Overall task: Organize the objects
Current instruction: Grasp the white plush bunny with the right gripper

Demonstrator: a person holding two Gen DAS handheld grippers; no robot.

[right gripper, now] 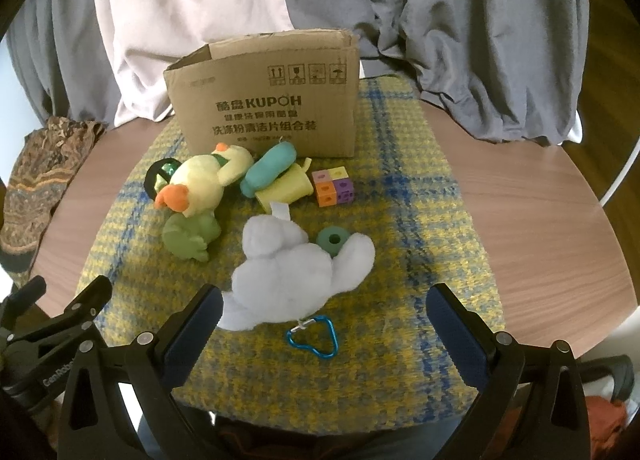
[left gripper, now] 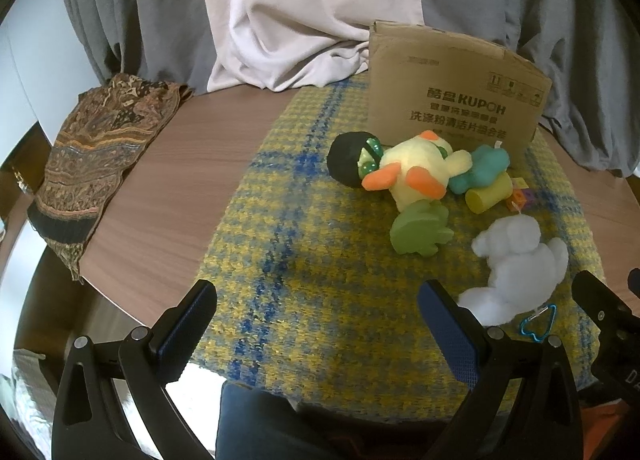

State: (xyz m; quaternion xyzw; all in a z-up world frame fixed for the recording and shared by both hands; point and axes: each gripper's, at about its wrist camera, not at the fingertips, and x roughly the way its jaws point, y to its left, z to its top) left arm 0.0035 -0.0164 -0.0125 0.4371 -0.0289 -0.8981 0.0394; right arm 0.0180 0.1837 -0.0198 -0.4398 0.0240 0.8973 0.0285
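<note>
A cardboard box [right gripper: 268, 104] stands at the back of a yellow-blue plaid mat [right gripper: 420, 220]; it also shows in the left wrist view [left gripper: 456, 88]. In front of it lie a yellow plush duck [right gripper: 200, 184], a black ball [left gripper: 348, 158], a teal foam piece [right gripper: 268, 170], a yellow cylinder [right gripper: 286, 188], a green foam shape [right gripper: 188, 238], a colored cube block [right gripper: 334, 186], a teal ring [right gripper: 332, 240] and a white plush [right gripper: 292, 268] with a blue carabiner [right gripper: 316, 336]. My right gripper [right gripper: 324, 324] is open just before the white plush. My left gripper [left gripper: 316, 316] is open over bare mat.
A patterned brown cloth [left gripper: 96, 156] lies on the wooden table [left gripper: 180, 164] at the left. Grey and pale curtains [right gripper: 440, 20] hang behind the table. The table edge curves near at front and right.
</note>
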